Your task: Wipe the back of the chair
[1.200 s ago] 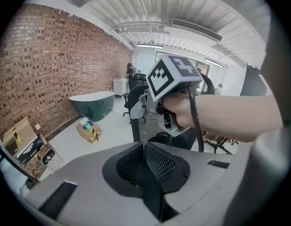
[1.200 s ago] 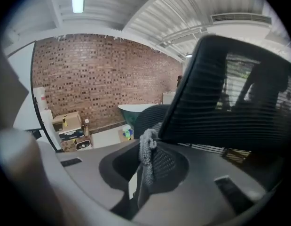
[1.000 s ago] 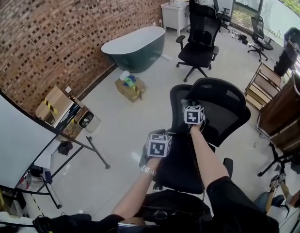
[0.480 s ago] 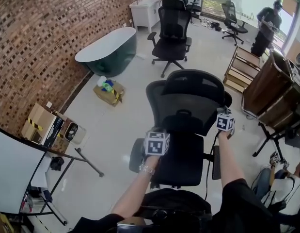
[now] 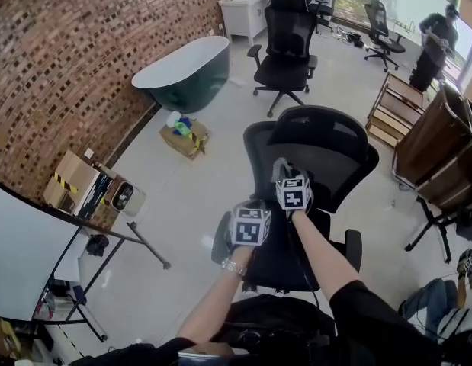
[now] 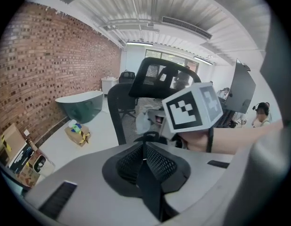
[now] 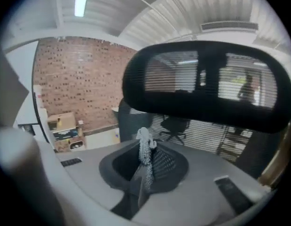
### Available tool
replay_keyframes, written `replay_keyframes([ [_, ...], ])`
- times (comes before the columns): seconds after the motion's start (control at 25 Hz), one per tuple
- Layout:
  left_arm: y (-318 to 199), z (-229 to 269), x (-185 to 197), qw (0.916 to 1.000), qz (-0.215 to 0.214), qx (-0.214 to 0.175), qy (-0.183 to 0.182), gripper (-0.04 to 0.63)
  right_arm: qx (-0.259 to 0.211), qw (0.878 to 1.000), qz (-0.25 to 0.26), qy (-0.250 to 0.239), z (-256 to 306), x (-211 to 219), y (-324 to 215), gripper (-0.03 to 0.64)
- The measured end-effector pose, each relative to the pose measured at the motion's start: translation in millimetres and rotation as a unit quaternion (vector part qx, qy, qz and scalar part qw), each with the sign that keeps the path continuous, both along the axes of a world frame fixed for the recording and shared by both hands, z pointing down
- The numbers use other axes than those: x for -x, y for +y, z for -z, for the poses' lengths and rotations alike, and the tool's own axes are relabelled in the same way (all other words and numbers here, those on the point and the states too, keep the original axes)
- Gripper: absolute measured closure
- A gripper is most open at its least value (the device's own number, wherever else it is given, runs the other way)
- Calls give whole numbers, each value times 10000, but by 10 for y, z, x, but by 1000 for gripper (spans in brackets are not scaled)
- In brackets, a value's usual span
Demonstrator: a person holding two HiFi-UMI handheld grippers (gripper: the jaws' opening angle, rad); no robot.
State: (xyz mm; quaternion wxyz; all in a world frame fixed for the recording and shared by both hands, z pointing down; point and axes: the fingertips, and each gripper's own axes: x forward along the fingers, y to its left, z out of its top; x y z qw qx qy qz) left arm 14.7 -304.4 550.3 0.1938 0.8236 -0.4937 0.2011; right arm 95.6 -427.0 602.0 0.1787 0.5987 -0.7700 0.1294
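A black mesh office chair [image 5: 327, 155] stands right in front of me, its back turned my way. My right gripper [image 5: 284, 175] is shut on a grey cloth [image 5: 279, 169] and holds it against the left-middle of the chair's back. In the right gripper view the cloth [image 7: 145, 147] stands up between the closed jaws, with the chair's headrest [image 7: 206, 86] close above. My left gripper [image 5: 249, 216] hangs lower, near the chair's left armrest [image 5: 219, 242]. In the left gripper view the left gripper [image 6: 145, 146] is shut with nothing in it; the right gripper's marker cube [image 6: 192, 108] and the cloth [image 6: 142, 119] show just ahead.
A second black office chair [image 5: 287, 44] and a teal bathtub [image 5: 184, 71] stand further back by the brick wall. A cardboard box [image 5: 185, 138] lies on the floor to the left. Wooden shelving [image 5: 440, 147] is at the right, a white board on legs [image 5: 30, 235] at the left, and a person [image 5: 434, 40] far back.
My right gripper with the cloth has swept from the right edge of the chair's back to its left-middle. The left gripper has stayed near the armrest.
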Motion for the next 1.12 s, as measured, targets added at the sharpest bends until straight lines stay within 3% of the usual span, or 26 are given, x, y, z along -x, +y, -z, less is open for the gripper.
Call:
replay_keyframes([
  [0.16, 32, -23, 280, 9994, 332, 14, -56, 571, 176, 9981, 496, -318, -5, 710, -243, 577],
  [0.32, 45, -28, 411, 9989, 460, 23, -66, 571, 392, 9987, 337, 4, -227, 554, -441, 577],
  [0.6, 25, -106, 353, 9995, 263, 133, -115, 571, 657, 9944, -816, 110, -441, -720, -420, 577],
  [0.92, 66, -108, -233, 9994, -313, 140, -104, 571, 838, 9703, -2175, 649, -456, -2822, 156, 577],
  [1.04, 94, -105, -315, 9991, -391, 169, -91, 571, 979, 9622, -2419, 777, -474, -3224, 380, 577],
  [1.12, 98, -106, -314, 9991, -366, 192, -82, 571, 1000, 9622, -2455, 629, -458, -3197, 457, 577],
])
